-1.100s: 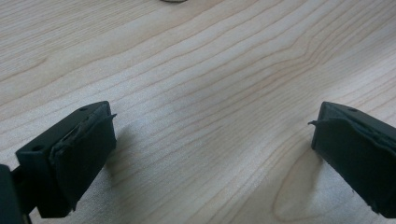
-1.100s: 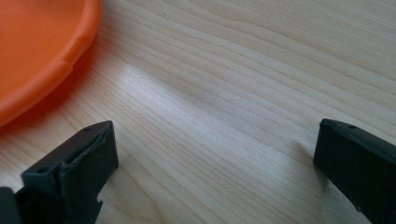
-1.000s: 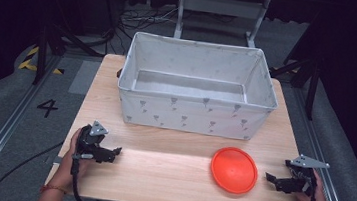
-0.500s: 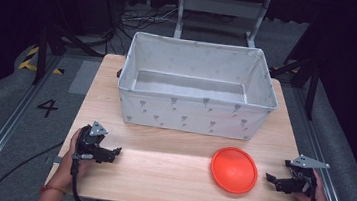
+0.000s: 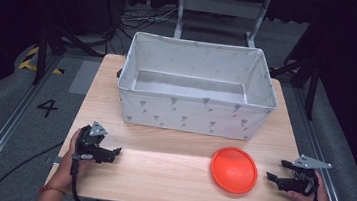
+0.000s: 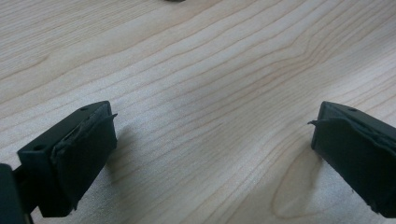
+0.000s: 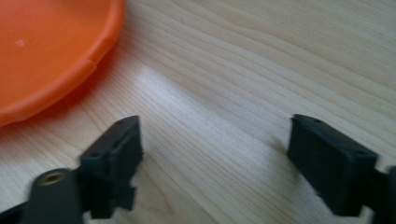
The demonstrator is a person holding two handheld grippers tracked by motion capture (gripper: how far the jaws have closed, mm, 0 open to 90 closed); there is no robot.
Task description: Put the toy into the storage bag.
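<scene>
An orange round disc (image 5: 233, 169) lies flat on the wooden table (image 5: 158, 176), right of the middle near the front edge. My right gripper (image 5: 276, 170) rests on the table just right of the disc and points at it. In the right gripper view the disc's rim (image 7: 42, 51) is at the upper left, apart from the gripper (image 7: 215, 140). Its jaws have just been closing a little and still stand apart over bare wood. My left gripper (image 5: 115, 154) rests at the front left, open, with only wood between its jaws (image 6: 212, 140).
A large white fabric bin (image 5: 192, 117) with an empty bottom stands across the back half of the table. A strip of bare wood runs between the two grippers along the front. The floor at the left bears a number mark (image 5: 47, 108).
</scene>
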